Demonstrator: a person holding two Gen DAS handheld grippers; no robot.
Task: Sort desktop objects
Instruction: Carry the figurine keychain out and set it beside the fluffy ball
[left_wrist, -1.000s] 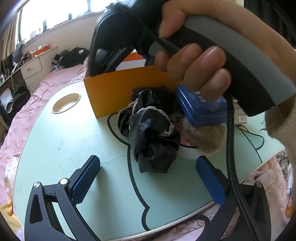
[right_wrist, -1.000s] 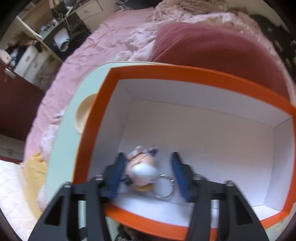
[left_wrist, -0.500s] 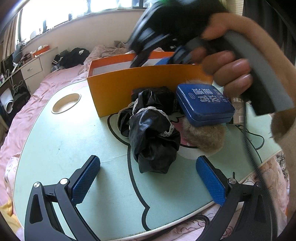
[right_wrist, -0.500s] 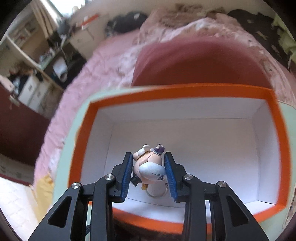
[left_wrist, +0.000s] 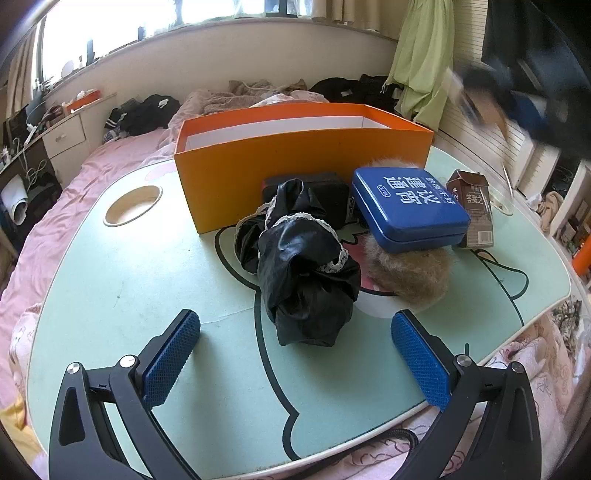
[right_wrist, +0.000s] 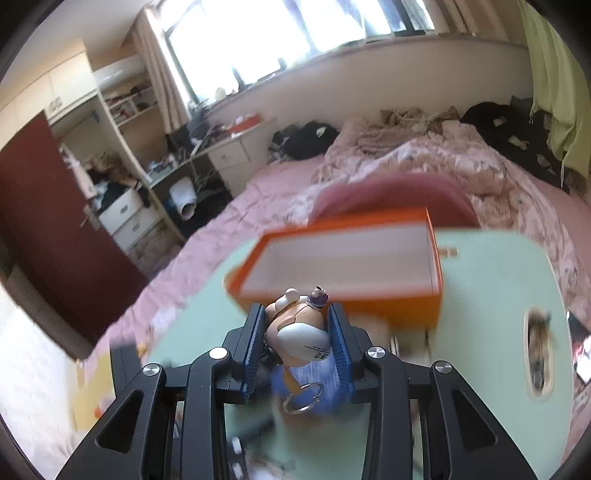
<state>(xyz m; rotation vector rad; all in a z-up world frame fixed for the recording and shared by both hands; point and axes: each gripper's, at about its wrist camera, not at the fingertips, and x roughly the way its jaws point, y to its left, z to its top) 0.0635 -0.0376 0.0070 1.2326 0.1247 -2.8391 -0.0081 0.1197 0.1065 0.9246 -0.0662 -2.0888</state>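
Left wrist view: left gripper (left_wrist: 295, 354) hovering low over the pale green table (left_wrist: 110, 295), jaws standing wide apart with nothing between the blue pads (left_wrist: 171, 356). Lying just ahead of the fingers, a crumpled black lace-trimmed garment (left_wrist: 306, 277), touching a tan furry item (left_wrist: 410, 273) to its right. Resting tilted on top of that fur, a blue tin box (left_wrist: 410, 210) with white lettering. Standing just right of the tin, a small brown carton (left_wrist: 476, 206). Sitting behind the garment, a black case (left_wrist: 328, 192), pressed against the front wall of the open orange box (left_wrist: 295, 158) with its white lining. Showing at the table's left part, a round cup hole (left_wrist: 133, 205). Blurring across the upper right corner, a dark shape, too smeared to name with certainty. Spreading beyond the table, a pink bedspread (left_wrist: 74, 184).

Right wrist view: right gripper (right_wrist: 299, 332) clamping its blue pads on a small figurine keychain (right_wrist: 299, 325), the metal ring (right_wrist: 303, 400) dangling below. Holding the figurine above the green table, outside the orange box (right_wrist: 343, 266), which is appearing blurred just beyond and below it. Lying behind the box, a dark red cushion (right_wrist: 391, 195) and the pink bedding.
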